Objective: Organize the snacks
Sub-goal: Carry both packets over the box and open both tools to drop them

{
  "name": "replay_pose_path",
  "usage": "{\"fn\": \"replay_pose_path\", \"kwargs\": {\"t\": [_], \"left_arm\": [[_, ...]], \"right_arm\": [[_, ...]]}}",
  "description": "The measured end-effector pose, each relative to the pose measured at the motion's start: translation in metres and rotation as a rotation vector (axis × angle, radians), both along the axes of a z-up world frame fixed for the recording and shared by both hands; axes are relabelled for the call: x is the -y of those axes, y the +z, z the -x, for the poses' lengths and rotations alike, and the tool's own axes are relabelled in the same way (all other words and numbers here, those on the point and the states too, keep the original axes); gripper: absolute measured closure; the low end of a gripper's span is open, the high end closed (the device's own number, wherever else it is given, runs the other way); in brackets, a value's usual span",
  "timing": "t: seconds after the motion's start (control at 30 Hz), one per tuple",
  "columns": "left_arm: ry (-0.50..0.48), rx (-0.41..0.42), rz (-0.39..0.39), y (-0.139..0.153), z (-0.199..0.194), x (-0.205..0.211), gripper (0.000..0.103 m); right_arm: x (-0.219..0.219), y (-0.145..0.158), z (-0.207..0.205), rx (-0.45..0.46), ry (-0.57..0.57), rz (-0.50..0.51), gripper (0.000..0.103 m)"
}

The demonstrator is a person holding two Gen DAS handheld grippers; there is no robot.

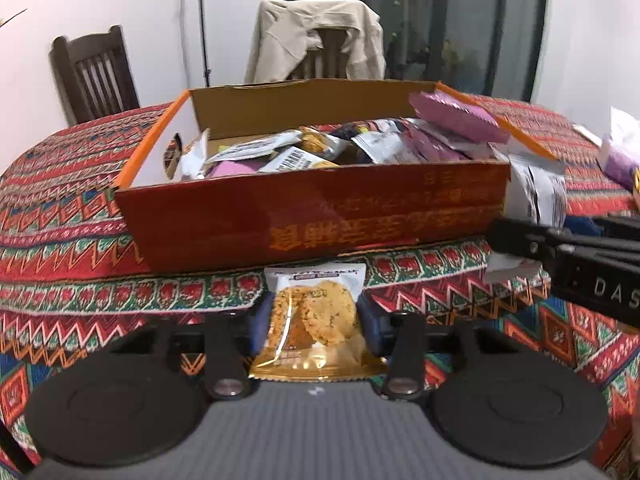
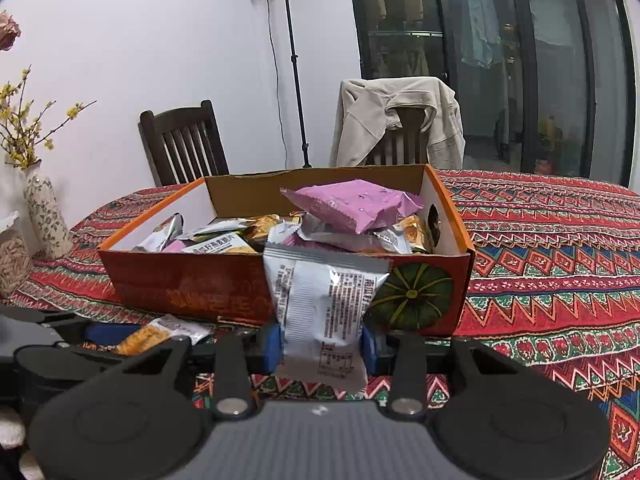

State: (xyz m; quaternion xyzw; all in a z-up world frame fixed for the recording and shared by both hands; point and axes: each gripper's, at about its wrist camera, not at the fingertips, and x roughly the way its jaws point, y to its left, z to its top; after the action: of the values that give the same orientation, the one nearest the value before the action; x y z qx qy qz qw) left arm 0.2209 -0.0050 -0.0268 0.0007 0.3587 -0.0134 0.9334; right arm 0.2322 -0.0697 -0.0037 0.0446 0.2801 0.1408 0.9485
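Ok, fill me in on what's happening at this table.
A person is sorting snacks with a gripper in each hand. The left gripper is shut on a cookie packet, and the right gripper is shut on a silver snack packet. Both are held just in front of the open cardboard box, which already holds a jumble of packets, a pink packet on top.

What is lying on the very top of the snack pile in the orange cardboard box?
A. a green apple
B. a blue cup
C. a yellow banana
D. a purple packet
D: a flat purple foil packet rests above the other wrappers at the right end of the orange cardboard box, the highest thing in the pile.
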Motion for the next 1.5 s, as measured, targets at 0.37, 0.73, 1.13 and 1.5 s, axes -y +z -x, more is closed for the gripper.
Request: {"fn": "replay_pose_path", "kwargs": {"t": [0.37, 0.73, 1.13, 1.5], "left_arm": [[-0.020, 0.105, 0.024, 0.028, 0.020, -0.001, 0.061], [-0.004, 0.239, 0.012, 0.076, 0.021, -0.007, 0.061], [0.049, 0.330, 0.041, 0.111, -0.001, -0.017, 0.061], [0.133, 0.376, 0.094, 0.124, -0.040, -0.033, 0.061]], "right_arm": [[-0.002, 0.007, 0.009, 0.053, 0.031, -0.013, 0.065], [-0.004, 0.037, 0.010, 0.119, 0.046, -0.003, 0.065], [-0.018, 0.073, -0.014, 0.170, 0.039, 0.001, 0.065], [-0.031, 0.083, -0.054, 0.193, 0.003, -0.020, 0.065]]}}
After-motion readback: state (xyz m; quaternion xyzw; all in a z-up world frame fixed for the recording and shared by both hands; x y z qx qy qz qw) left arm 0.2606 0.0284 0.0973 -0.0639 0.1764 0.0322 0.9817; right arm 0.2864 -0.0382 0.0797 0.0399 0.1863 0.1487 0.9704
